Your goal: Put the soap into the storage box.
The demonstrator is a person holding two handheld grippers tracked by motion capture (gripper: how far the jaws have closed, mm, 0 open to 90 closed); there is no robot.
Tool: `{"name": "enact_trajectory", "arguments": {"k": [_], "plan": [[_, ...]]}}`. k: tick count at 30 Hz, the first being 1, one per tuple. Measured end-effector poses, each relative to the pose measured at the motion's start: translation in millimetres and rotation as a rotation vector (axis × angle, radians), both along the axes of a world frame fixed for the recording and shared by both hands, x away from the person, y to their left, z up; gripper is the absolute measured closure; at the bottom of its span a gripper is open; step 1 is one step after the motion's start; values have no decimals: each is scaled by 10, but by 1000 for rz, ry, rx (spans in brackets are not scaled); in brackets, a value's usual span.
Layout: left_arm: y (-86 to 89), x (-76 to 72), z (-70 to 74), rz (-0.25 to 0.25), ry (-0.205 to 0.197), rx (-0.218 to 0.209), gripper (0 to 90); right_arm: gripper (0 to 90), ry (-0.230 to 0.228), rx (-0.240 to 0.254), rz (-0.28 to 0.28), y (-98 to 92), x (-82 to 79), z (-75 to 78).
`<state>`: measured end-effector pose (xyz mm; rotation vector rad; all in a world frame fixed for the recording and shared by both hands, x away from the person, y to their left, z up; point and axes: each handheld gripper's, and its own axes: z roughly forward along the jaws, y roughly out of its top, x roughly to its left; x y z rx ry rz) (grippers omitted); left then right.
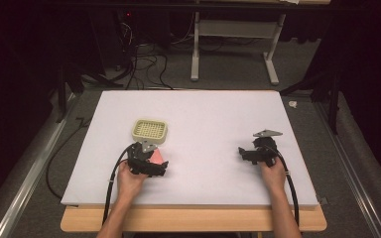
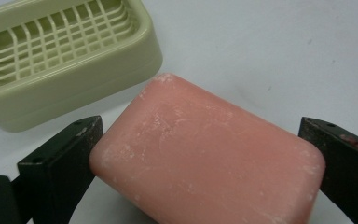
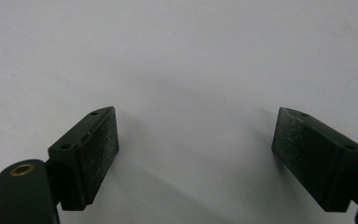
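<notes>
The left gripper (image 2: 200, 154) holds a pink rectangular soap bar (image 2: 205, 158) between its jaws, just short of the pale green plastic soap dish (image 2: 65, 88). The bar looks slick; a weak squeeze could let it slip. The right gripper (image 3: 196, 158) stands wide over bare white surface (image 3: 177, 56).

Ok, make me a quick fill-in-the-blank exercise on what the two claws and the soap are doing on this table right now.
1. The left claw grips a pink bar of ____.
2. The soap dish beside it is ____, with nothing on its grid.
3. The right claw has its jaws ____, with nothing between them.
4. Everything rests on a ____ board.

Missing words: soap; empty; open; white
</notes>
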<state>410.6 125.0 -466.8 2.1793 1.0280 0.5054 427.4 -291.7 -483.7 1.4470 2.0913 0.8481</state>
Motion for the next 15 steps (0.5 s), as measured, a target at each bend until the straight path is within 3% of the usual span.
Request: {"name": "enact_trajectory", "arguments": {"k": [8,15], "plan": [[82,4,71,36,5,-33,32,152,0,0,0,0,0,0],[80,33,155,48,-6,-21,32,152,0,0,0,-1,0,0]]}}
